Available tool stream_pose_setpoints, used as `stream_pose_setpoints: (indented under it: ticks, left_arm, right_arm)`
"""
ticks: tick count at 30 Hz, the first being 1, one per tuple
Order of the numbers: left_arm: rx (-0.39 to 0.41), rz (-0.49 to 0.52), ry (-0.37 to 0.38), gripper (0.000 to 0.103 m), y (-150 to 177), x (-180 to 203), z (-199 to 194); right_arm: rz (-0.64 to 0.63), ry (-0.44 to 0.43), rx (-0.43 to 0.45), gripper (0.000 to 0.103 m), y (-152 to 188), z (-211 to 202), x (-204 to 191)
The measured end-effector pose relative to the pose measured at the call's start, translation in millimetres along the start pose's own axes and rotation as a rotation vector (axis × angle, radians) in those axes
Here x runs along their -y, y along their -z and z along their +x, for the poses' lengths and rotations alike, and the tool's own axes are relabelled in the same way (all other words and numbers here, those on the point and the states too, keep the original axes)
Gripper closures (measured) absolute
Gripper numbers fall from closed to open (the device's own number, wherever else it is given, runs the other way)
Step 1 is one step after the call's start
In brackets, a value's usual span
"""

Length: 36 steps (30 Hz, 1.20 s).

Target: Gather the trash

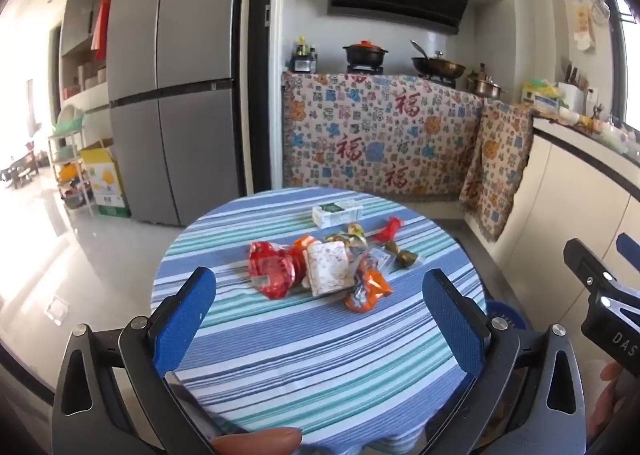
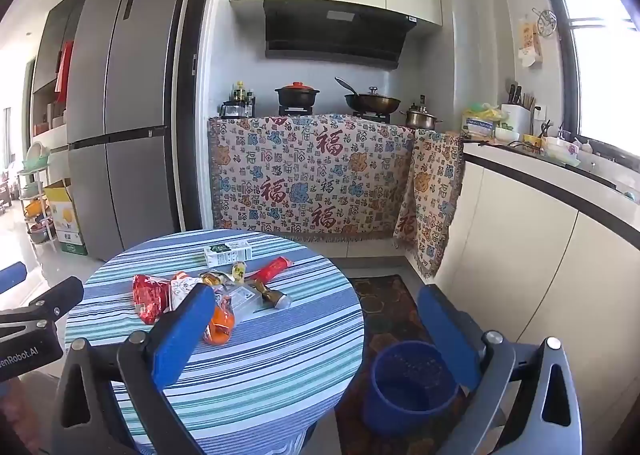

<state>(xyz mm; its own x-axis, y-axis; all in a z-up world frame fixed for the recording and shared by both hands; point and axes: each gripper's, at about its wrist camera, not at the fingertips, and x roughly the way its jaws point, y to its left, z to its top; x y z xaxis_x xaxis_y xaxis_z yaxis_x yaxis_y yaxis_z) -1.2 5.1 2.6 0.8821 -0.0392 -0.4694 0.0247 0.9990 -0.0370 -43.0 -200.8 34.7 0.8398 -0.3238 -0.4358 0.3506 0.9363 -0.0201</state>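
While both grippers gape empty, wrappers [image 1: 320, 269] litter round table [image 1: 304, 367].

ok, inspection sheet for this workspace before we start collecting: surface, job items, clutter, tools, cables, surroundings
Surface: round table under a blue, green and white striped cloth.
Job's things: wrappers piled mid-table: red foil wrapper, white pouch, orange wrapper, red tube wrapper; small carton behind them; blue bin on the floor right of the table.
Clutter: nothing seen on the table beyond the trash.
Grippers: left tool open, empty, short of the pile; right tool open, empty.
Cables: nothing seen.
Surroundings: fridge, stove with black pot and wok, patterned cloth over the counter front.
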Motion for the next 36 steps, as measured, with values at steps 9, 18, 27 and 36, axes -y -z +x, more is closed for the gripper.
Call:
stream_pose_setpoints:
  ticks: [9, 18, 27, 36]
  left_arm:
    - [-0.004, 0.0, 0.0, 0.0, 1.8, -0.7, 2.3]
    - [-0.005, -0.006, 0.0, 0.0, 1.1, -1.0, 3.7]
    - [-0.002, -0.004, 0.002, 0.0, 0.2, -0.1, 3.6]
    - [-0.002, -0.004, 0.002, 0.0, 0.9, -0.4, 3.5]
  right_arm:
    - [0.003, 0.009, 0.002, 0.0, 1.3, 0.4, -1.9]
    - [0.005, 0.01, 0.0, 0.0, 6.9, 3.8, -4.4]
    - [0.012, 0.026, 0.006, 0.0, 5.9, 2.6, -5.6]
    - [0.013, 0.03, 0.006, 0.0, 5.9, 2.1, -7.0]
